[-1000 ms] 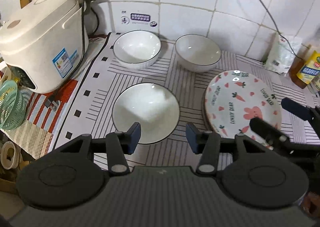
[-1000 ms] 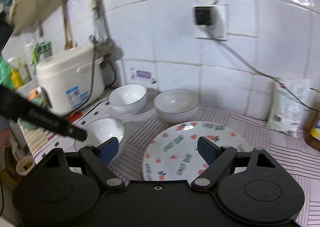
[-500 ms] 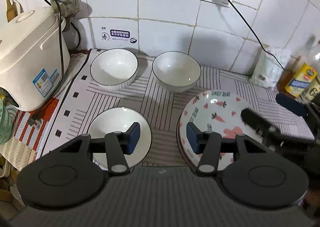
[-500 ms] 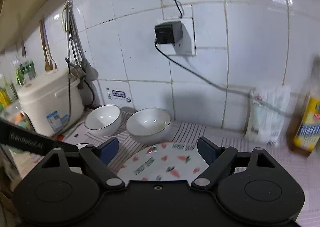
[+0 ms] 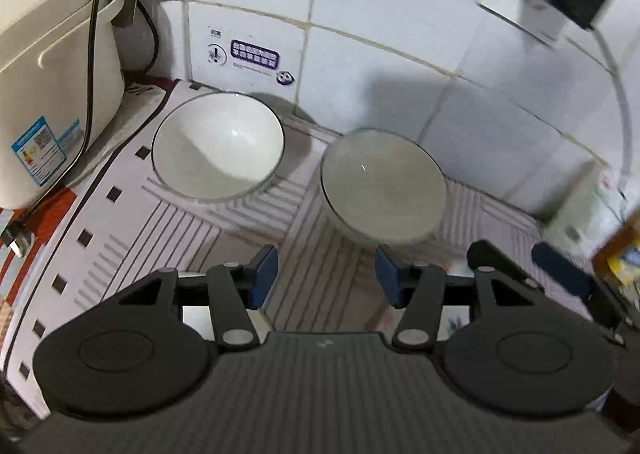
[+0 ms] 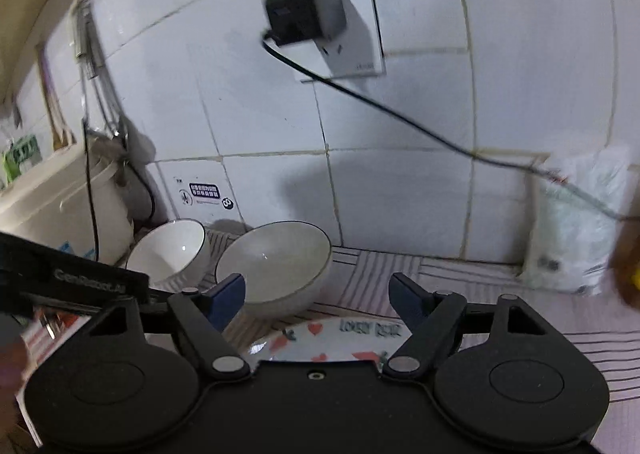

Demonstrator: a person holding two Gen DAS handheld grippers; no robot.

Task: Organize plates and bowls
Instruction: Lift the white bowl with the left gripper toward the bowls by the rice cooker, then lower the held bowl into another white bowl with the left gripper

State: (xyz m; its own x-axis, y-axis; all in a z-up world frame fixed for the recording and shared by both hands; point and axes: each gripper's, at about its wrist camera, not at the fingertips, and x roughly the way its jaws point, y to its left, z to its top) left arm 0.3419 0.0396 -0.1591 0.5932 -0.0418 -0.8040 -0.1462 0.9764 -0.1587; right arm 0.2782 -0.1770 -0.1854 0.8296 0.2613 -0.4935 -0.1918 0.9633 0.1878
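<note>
Black gripper bodies, blue-padded fingers [image 5: 264, 274] (silver pivot screws).

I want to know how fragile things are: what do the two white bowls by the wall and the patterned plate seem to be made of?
The left bowl and right bowl look like glazed ceramic: glossy white, small light glints, thin dark rim line. The patterned plate also looks like glazed ceramic with printed hearts and lettering, though melamine cannot be excluded.

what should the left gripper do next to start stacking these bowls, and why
Probably ease the left gripper forward and down until one finger slips over the near rim of the right-hand bowl. Its jaws stand open and empty just short of that bowl, which sits upright beside the left-hand bowl by the tiled wall. The right gripper, jaws just closing slightly, holds nothing.
</note>
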